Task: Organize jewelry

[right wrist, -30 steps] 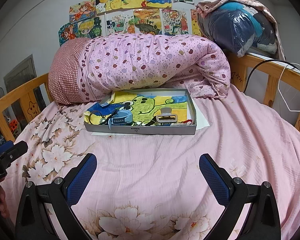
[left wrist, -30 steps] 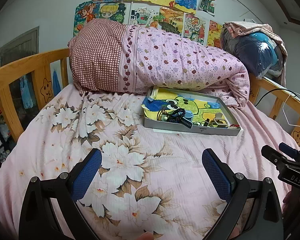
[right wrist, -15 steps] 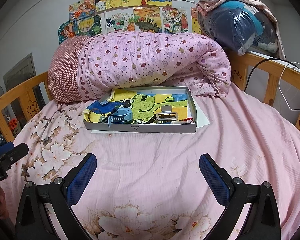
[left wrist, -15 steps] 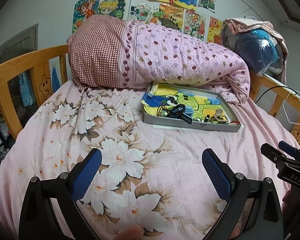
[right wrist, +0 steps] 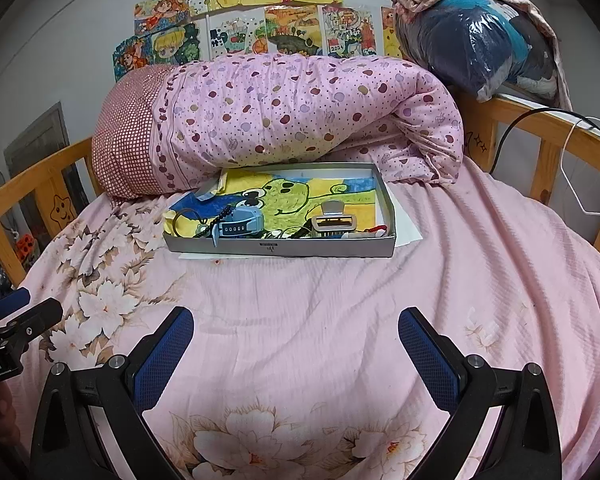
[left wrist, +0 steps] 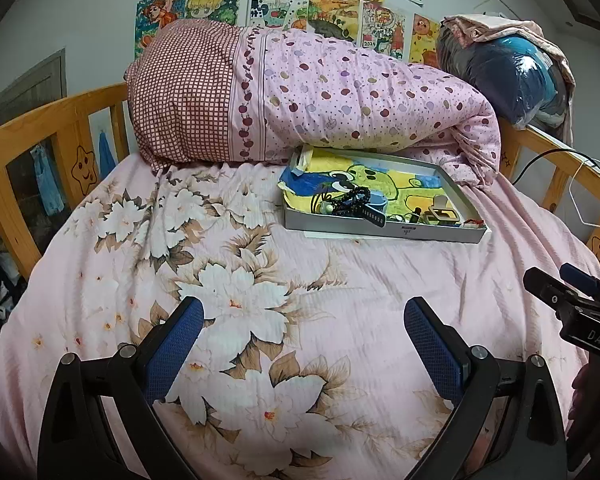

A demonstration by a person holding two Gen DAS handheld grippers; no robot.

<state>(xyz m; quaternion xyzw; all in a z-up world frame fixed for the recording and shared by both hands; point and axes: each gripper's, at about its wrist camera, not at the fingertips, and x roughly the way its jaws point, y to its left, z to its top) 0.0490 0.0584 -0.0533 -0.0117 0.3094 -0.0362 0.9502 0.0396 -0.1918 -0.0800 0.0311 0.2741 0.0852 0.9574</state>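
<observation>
Presently, both grippers are held wide open over the pink floral bedsheet (left wrist: 260, 280), nothing being gripped by the left gripper (left wrist: 303, 338) or the right gripper (right wrist: 296, 344). The shallow grey tray (right wrist: 284, 247) is seen at frame centre, against the rolled quilt (right wrist: 284, 116). Black beads (left wrist: 354, 200), a blue watch (right wrist: 236, 226) and a hair claw (right wrist: 332, 220) are noted inside it.
</observation>
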